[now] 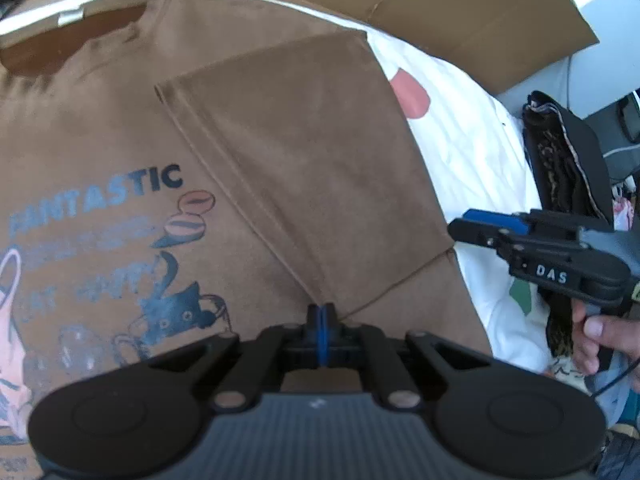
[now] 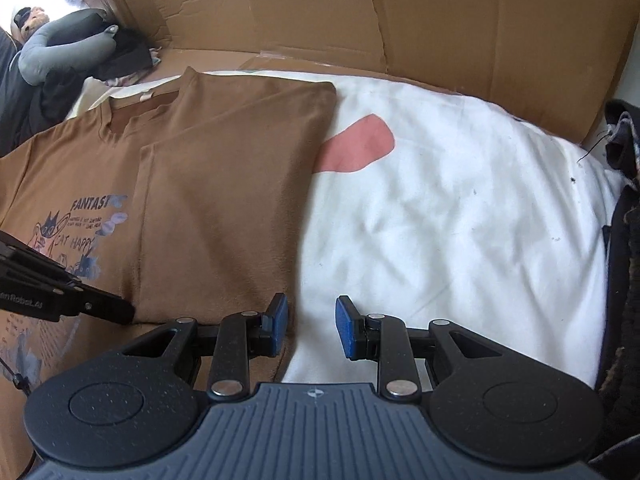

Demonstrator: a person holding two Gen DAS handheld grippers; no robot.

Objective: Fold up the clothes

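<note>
Both wrist cameras look steeply down, close over the bed; both show the brown shirt (image 1: 280,140) and its folded side.

matt brown cloth t-shirt (image 2: 208,184), white cloth sheet (image 2: 440,208)

T-shirt (image 2: 168,184) lies on sheet (image 2: 440,216), left of my tongs; its right side folded over; cardboard (image 2: 440,28) stands behind.

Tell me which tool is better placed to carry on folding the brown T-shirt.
Left, probably. The left tool is shut right over the brown T-shirt, at the hem of the folded-over panel. The right tool is open at the shirt's edge, with mostly white sheet between its pads.
</note>
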